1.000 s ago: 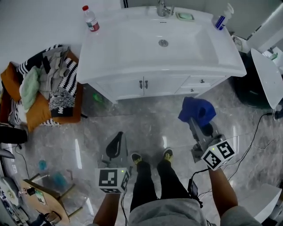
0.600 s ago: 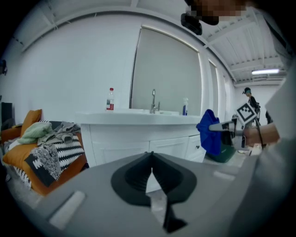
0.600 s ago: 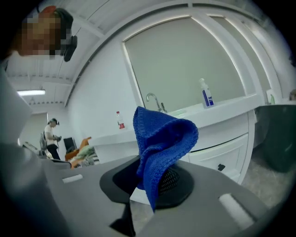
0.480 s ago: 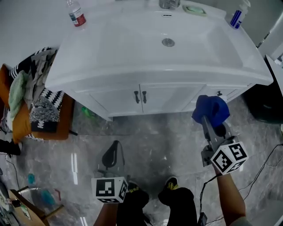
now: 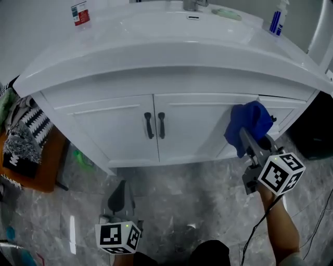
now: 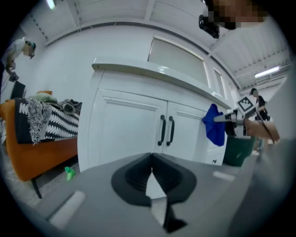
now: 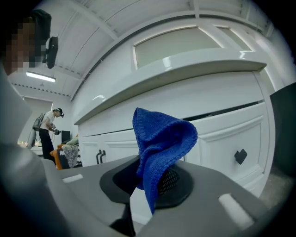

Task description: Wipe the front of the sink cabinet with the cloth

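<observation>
The white sink cabinet [image 5: 114, 130] fills the head view, with two doors carrying black handles [image 5: 154, 125] and drawers at the right. My right gripper [image 5: 248, 139] is shut on a blue cloth [image 5: 250, 124], held up before the right door's edge. The right gripper view shows the cloth [image 7: 159, 148] bunched upright between the jaws, close to the cabinet [image 7: 222, 115]; contact cannot be made out. My left gripper [image 5: 118, 193] hangs low over the floor, shut with nothing in it, pointing at the doors [image 6: 125, 129]. From there the cloth [image 6: 214, 126] shows at the right.
An orange seat piled with striped clothes [image 5: 23, 140] stands left of the cabinet. A small green object [image 5: 80, 156] lies on the floor beside it. On the counter stand a bottle [image 5: 79, 12] and a blue spray bottle [image 5: 277, 21]. A dark bin [image 5: 317, 135] is at the right.
The head view has dropped lower and closer, so the cabinet front now faces me. My right gripper has carried the cloth forward up to the cabinet. The left gripper stays low.
</observation>
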`<state>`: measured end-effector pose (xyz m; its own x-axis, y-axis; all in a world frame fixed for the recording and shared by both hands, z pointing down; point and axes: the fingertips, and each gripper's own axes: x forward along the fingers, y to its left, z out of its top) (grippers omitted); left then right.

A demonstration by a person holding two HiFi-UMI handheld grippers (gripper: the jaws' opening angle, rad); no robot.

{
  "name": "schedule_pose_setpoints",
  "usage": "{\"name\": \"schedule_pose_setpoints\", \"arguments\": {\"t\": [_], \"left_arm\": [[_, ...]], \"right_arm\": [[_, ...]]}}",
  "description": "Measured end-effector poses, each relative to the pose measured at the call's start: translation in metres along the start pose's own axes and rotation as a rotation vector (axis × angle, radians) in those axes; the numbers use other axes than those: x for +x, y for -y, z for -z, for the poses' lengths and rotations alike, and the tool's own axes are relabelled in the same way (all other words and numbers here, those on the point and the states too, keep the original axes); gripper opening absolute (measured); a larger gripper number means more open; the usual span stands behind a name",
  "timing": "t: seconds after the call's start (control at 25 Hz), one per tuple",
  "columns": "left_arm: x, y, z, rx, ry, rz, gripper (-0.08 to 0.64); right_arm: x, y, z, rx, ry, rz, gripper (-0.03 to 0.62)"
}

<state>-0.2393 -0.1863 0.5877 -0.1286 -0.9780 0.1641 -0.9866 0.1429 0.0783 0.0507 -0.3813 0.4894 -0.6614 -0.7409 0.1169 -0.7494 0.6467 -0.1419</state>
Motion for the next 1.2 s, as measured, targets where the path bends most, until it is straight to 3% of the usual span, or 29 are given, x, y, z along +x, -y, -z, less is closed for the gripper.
{"name": "schedule_pose_setpoints", "arguments": {"t": [0.16, 0.36, 0.52, 0.76, 1.2], "left_arm": [[0.019, -0.002, 0.043, 0.075, 0.019, -0.018, 0.011], [0.021, -0.006, 0.057, 0.023, 0.011, -0.011, 0.011], [0.018, -0.008, 0.068, 0.023, -0.018, -0.030, 0.011], [0.007, -0.005, 0.066, 0.081, -0.009, -0.029, 0.011], [0.007, -0.022, 0.078, 0.091, -0.036, -0.053, 0.011]], "right_arm": [[0.004, 0.018, 0.001, -0.031, 0.098, 0.064, 0.066], [0.010, 0.028, -0.005, -0.048, 0.135, 0.162, 0.066], [0.031, 0.016, -0.010, -0.052, 0.111, 0.172, 0.067], [0.049, -0.027, -0.011, -0.077, 0.118, 0.096, 0.066], [0.094, -0.131, -0.003, -0.073, 0.062, -0.112, 0.066]]}}
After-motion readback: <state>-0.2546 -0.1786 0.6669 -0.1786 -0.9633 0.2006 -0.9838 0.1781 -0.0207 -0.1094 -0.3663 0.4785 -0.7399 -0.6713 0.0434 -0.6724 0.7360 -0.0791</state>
